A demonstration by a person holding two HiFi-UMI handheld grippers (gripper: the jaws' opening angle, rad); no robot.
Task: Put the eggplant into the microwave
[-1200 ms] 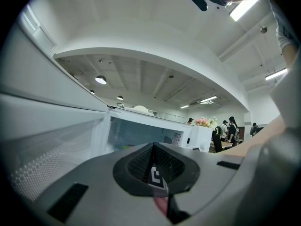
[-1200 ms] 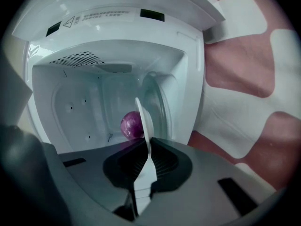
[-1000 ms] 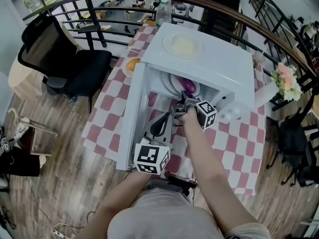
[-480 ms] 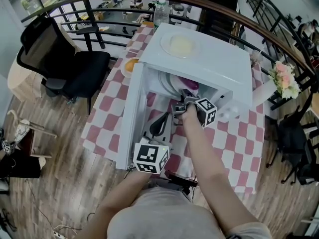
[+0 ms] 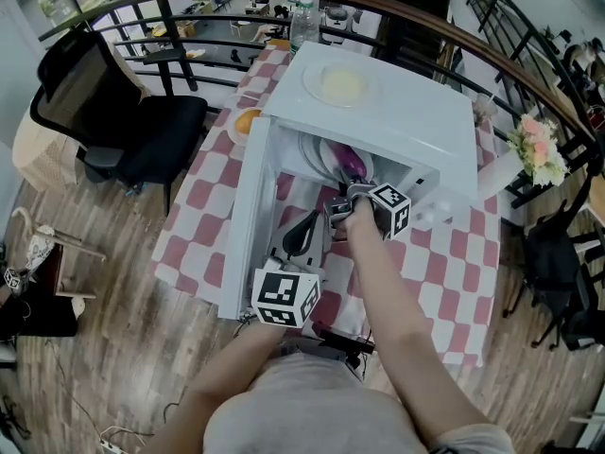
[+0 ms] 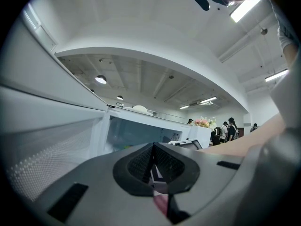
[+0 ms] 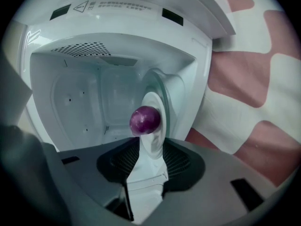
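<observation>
The purple eggplant [image 5: 354, 164] lies on a white plate [image 5: 326, 159] inside the open white microwave [image 5: 397, 112]. My right gripper [image 5: 346, 197] is at the oven's mouth, just short of the eggplant [image 7: 145, 120]. Its jaws are opening, and only the plate [image 7: 151, 147] shows in the gap between them. The right gripper [image 7: 146, 164] does not touch the eggplant. My left gripper [image 5: 304, 227] sits low beside the swung-out door [image 5: 248, 225]. In its own view the left gripper [image 6: 151, 166] has its jaws closed together, with the door [image 6: 42, 126] on the left.
A plate [image 5: 342, 85] rests on top of the microwave. On the checkered tablecloth [image 5: 444, 272] behind it are an orange item in a bowl [image 5: 250, 121] and a bottle [image 5: 304, 22]. Flowers [image 5: 541, 154] stand at the right, and a black chair [image 5: 123, 112] is at the left.
The right gripper's jaws have spread apart and the eggplant now rests free on the plate. Both hands have kept their places.
</observation>
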